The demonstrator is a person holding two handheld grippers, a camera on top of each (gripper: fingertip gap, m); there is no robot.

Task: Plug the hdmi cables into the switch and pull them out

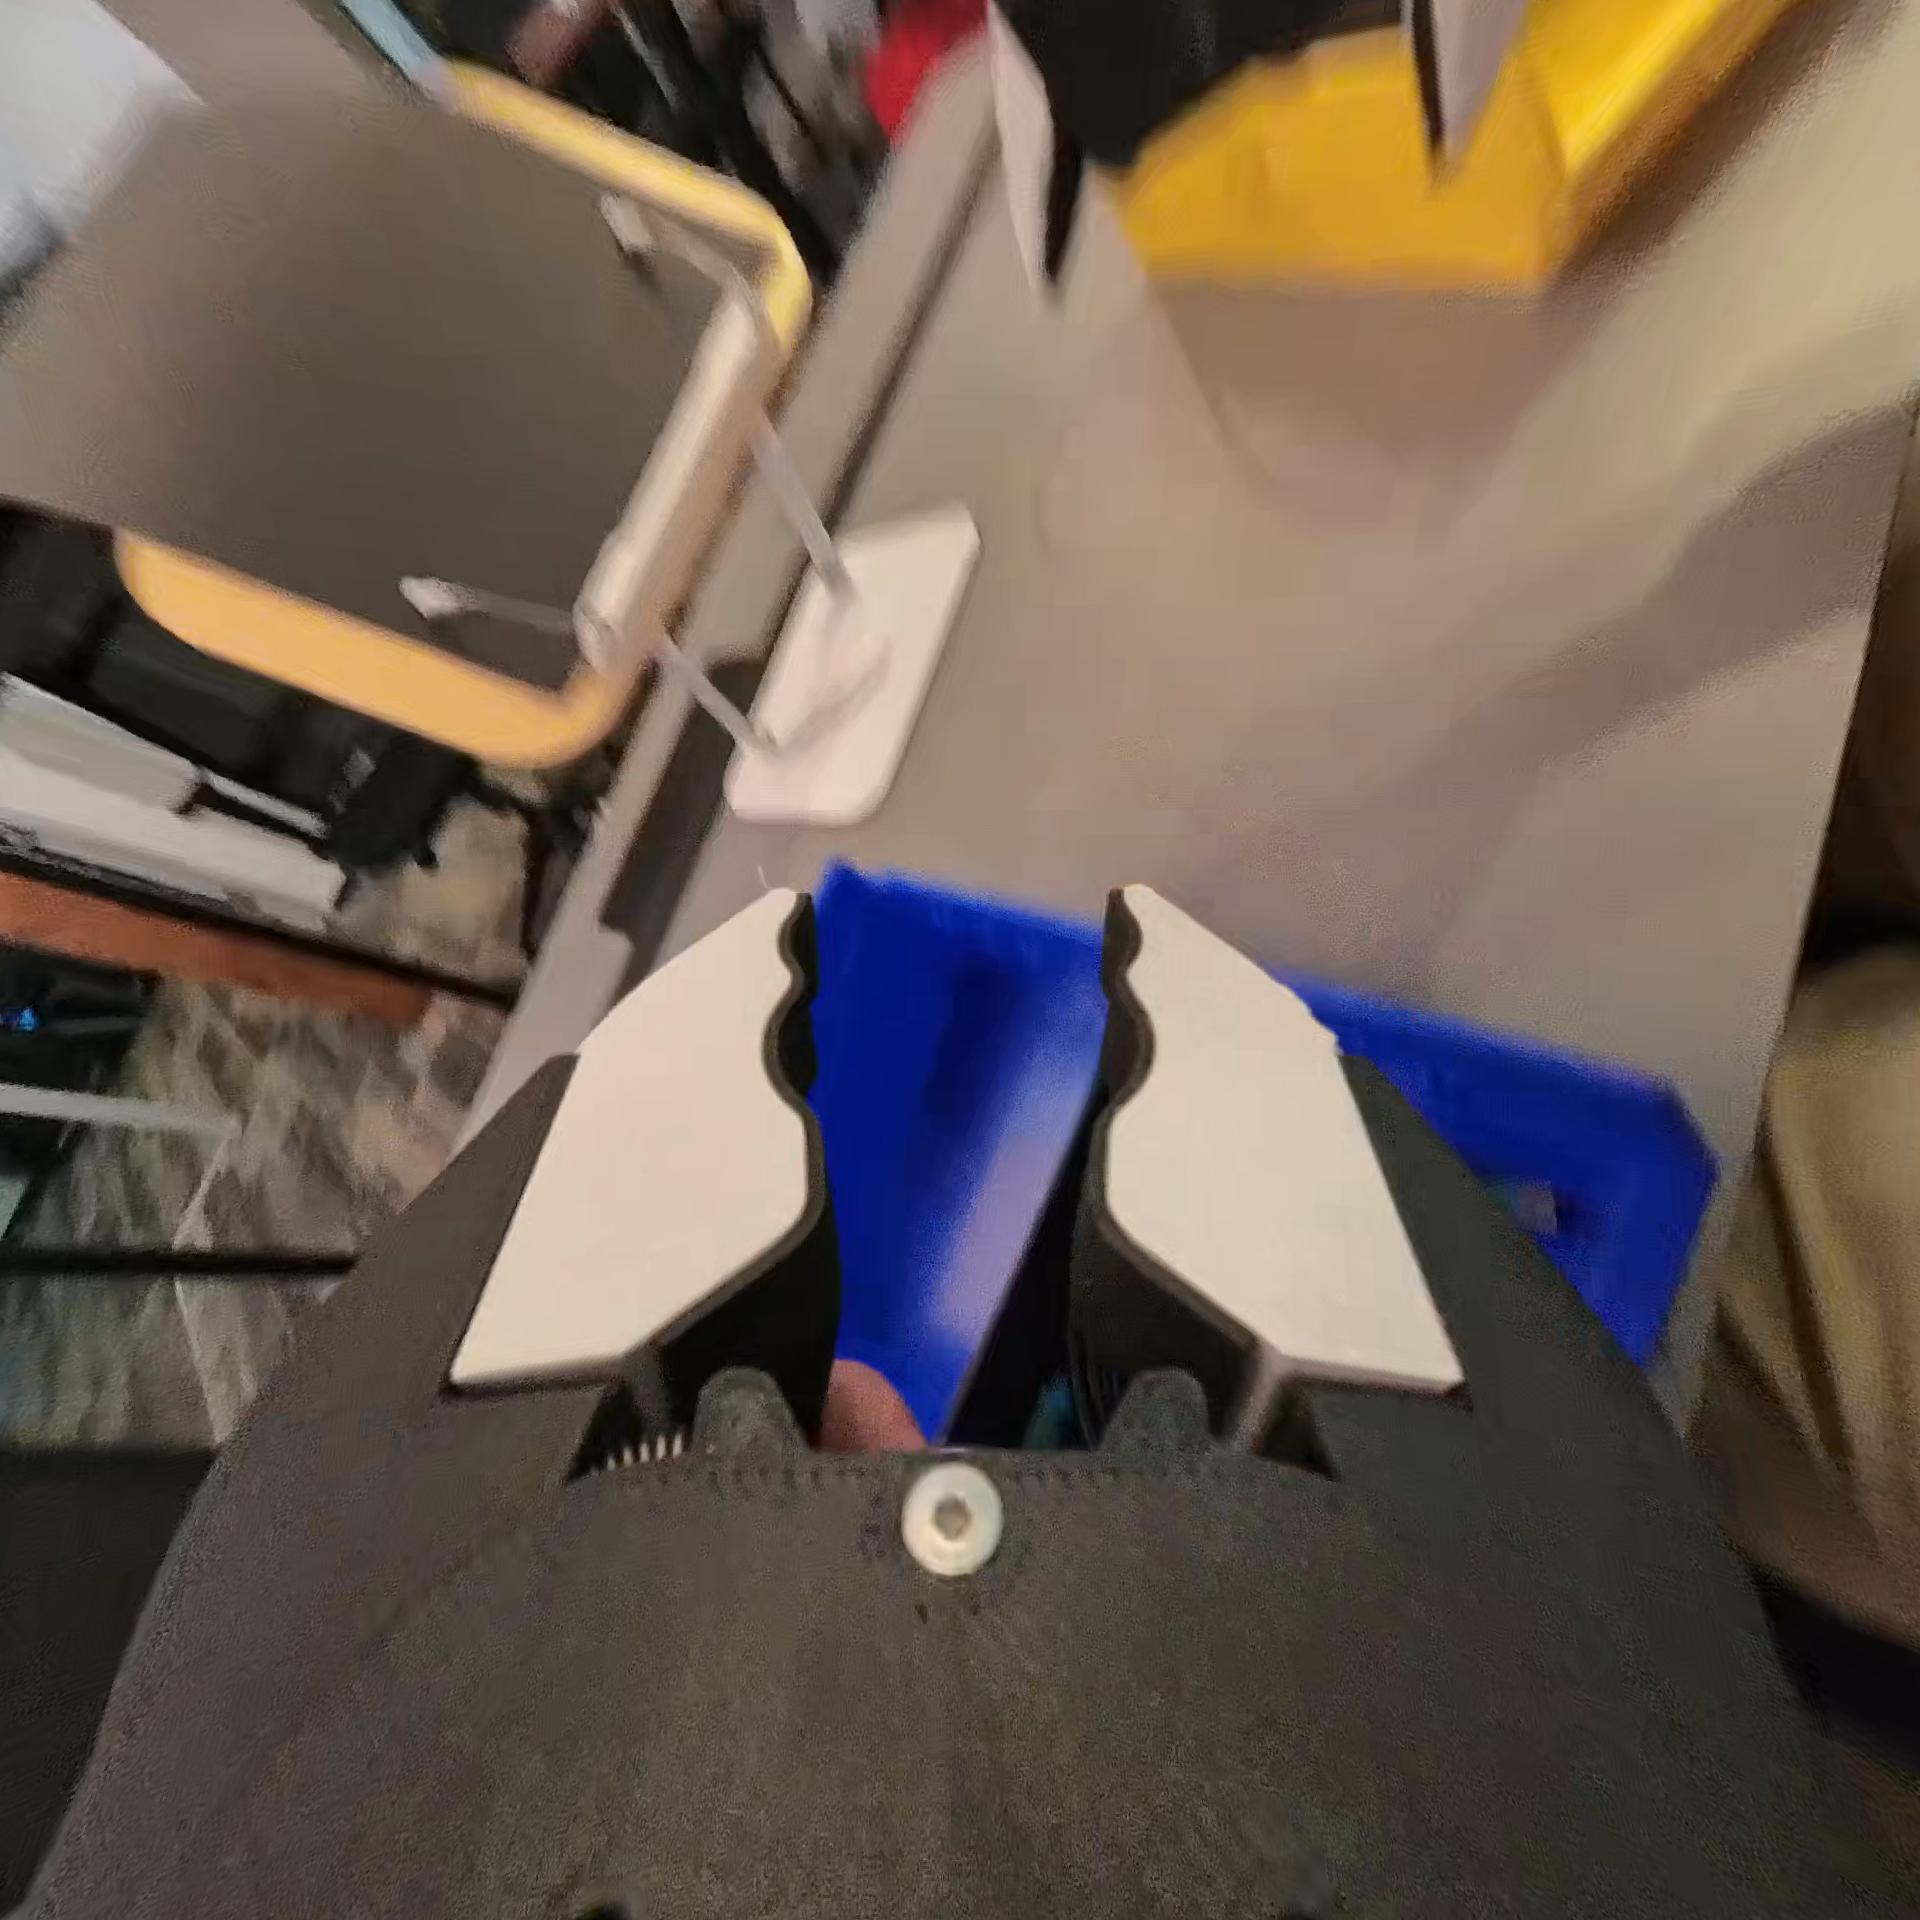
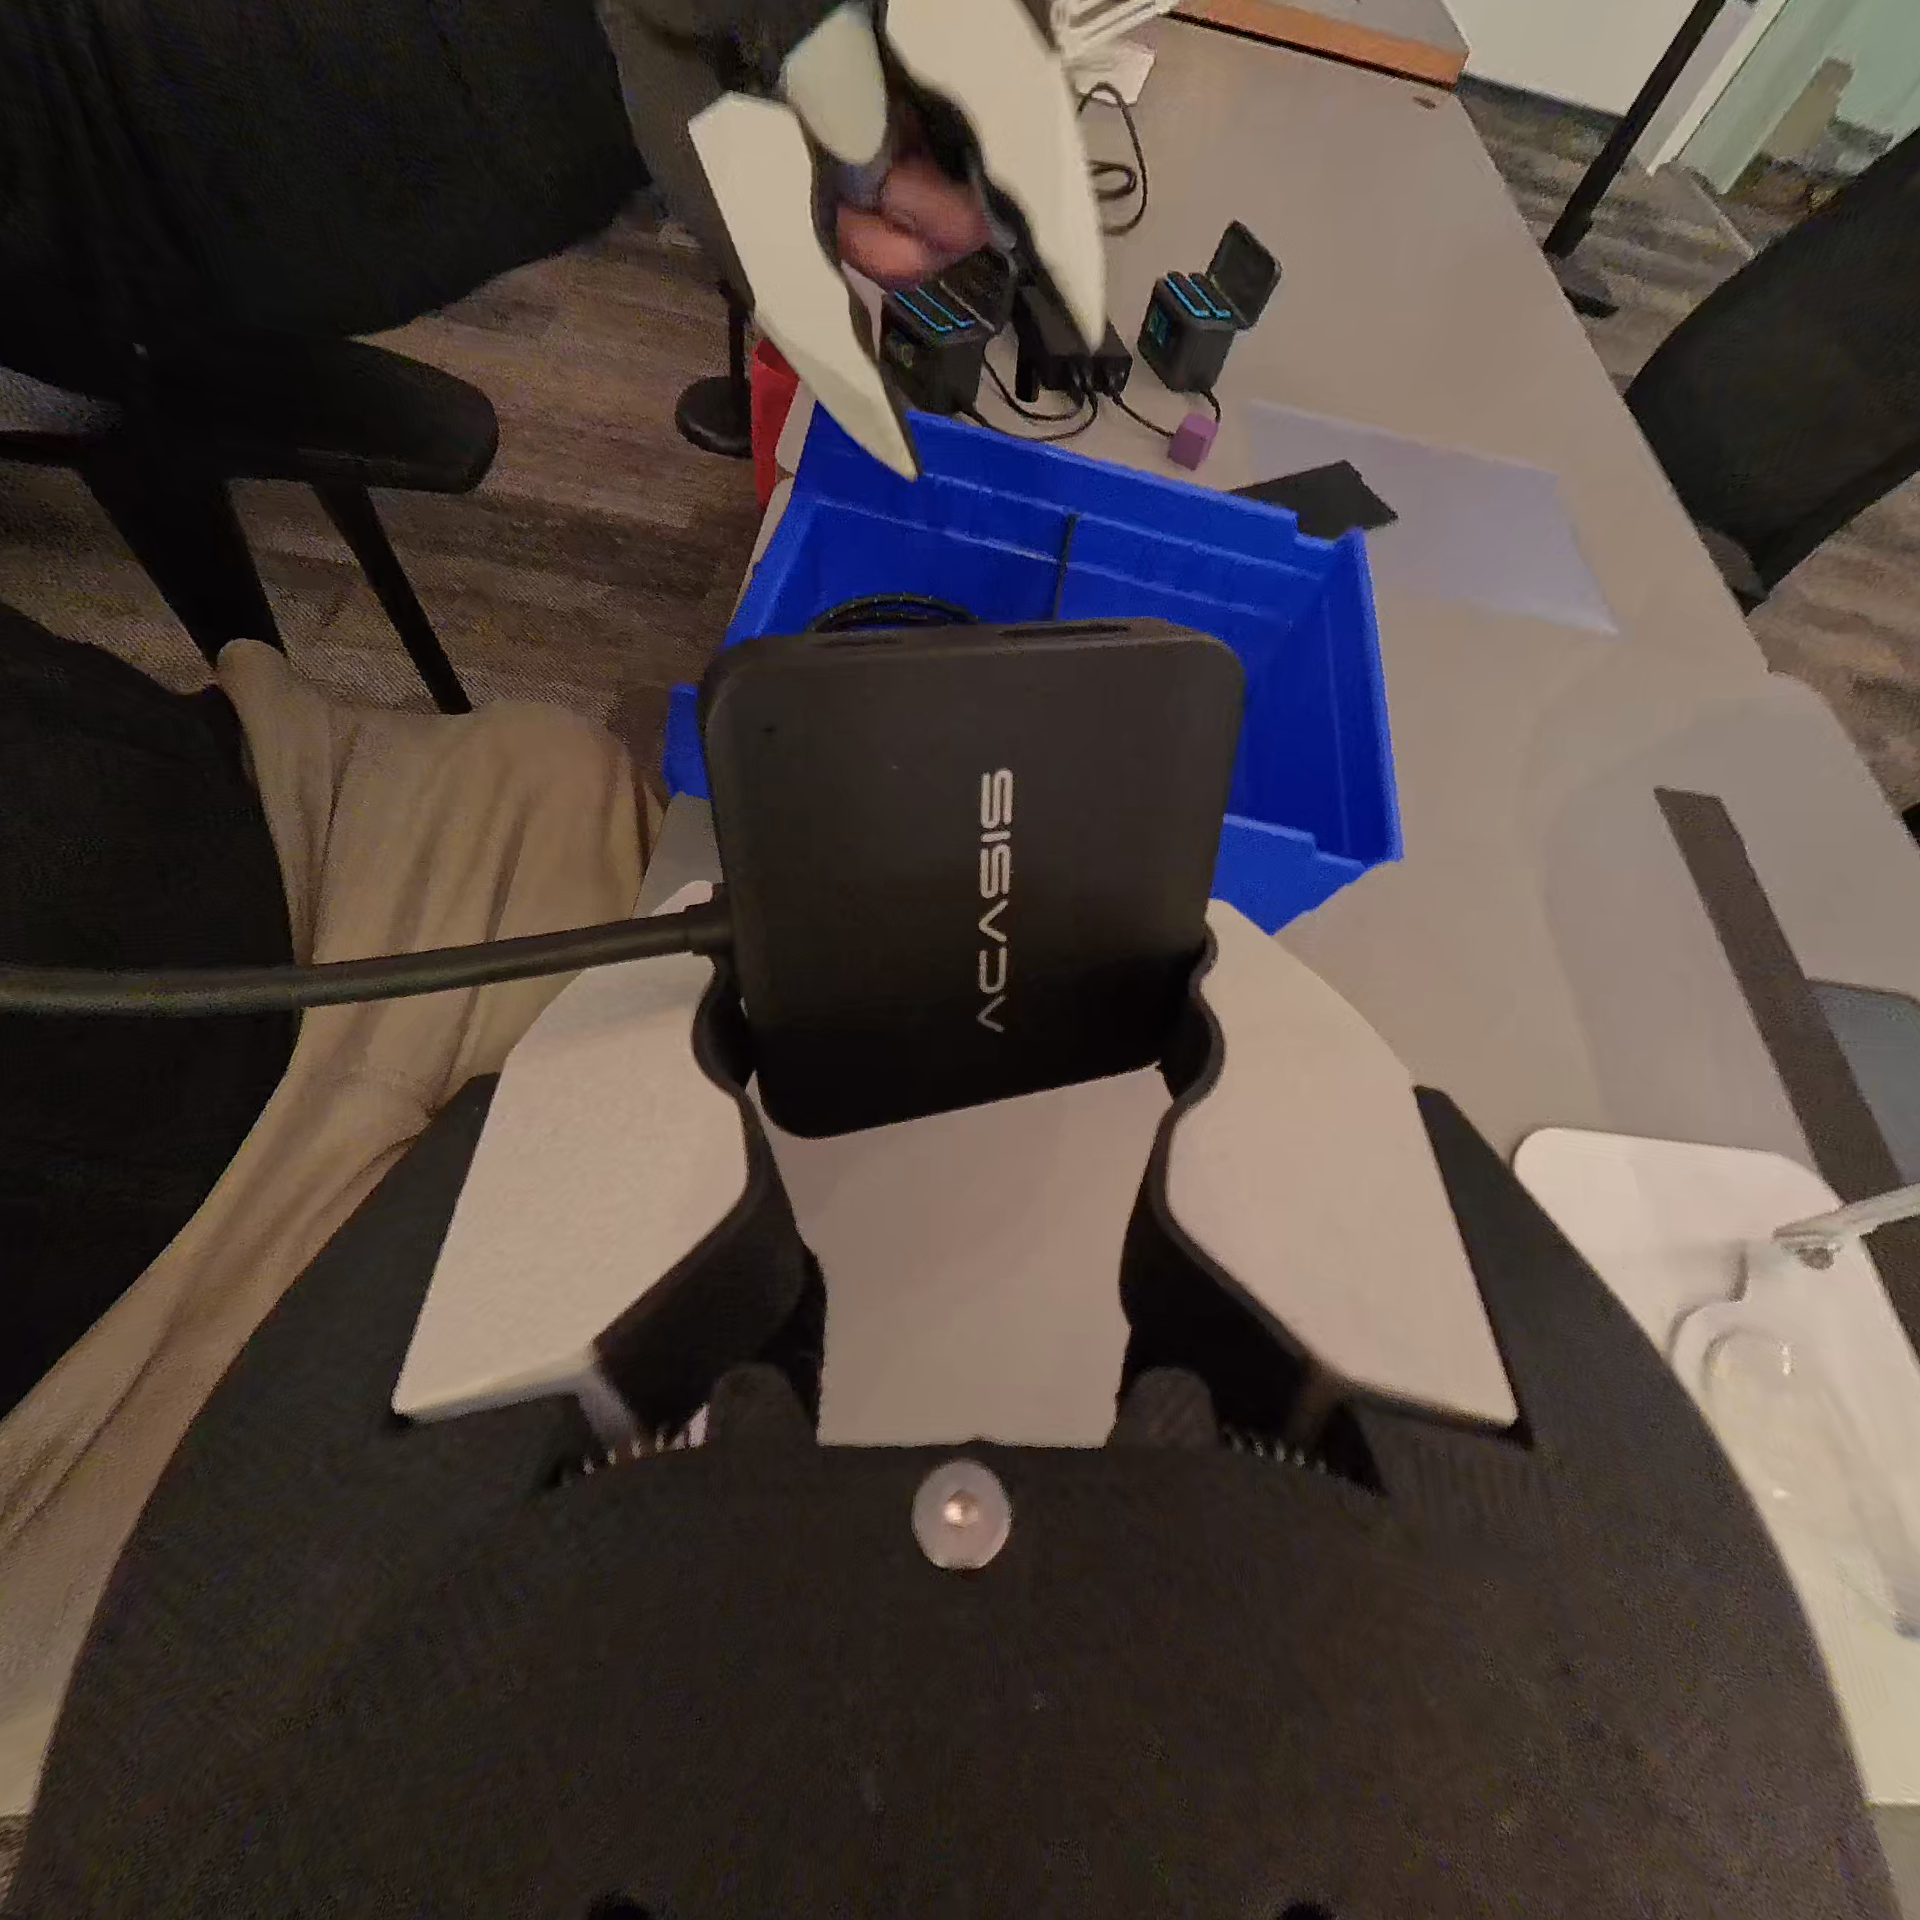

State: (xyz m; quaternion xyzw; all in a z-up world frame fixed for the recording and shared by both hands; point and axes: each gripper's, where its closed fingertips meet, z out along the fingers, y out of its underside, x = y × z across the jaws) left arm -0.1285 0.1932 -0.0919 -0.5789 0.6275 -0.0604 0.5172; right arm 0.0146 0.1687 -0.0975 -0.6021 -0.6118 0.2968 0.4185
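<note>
My right gripper (image 2: pixel 964 956) is shut on the near end of a black HDMI switch box (image 2: pixel 966 810) and holds it above the grey table. A thick black cable (image 2: pixel 364 977) leaves the switch's left side. The ports on its far edge face a blue bin (image 2: pixel 1320 727), where a coiled black cable (image 2: pixel 883 613) lies. My left gripper (image 1: pixel 958 904) is open and empty. It hovers over the blue bin (image 1: pixel 1507 1143), and also shows in the right wrist view (image 2: pixel 997 400), pointing down above the bin's far rim. The left wrist view is blurred.
Black charger cases (image 2: pixel 1205 312) and a purple block (image 2: pixel 1193 438) sit behind the bin. A white stand base (image 2: pixel 1683 1299) is at the right, also seen in the left view (image 1: pixel 852 665). A yellow bin (image 1: pixel 1351 187), a chair (image 2: pixel 260 416) and a person's beige-clad leg (image 2: pixel 416 831) are nearby.
</note>
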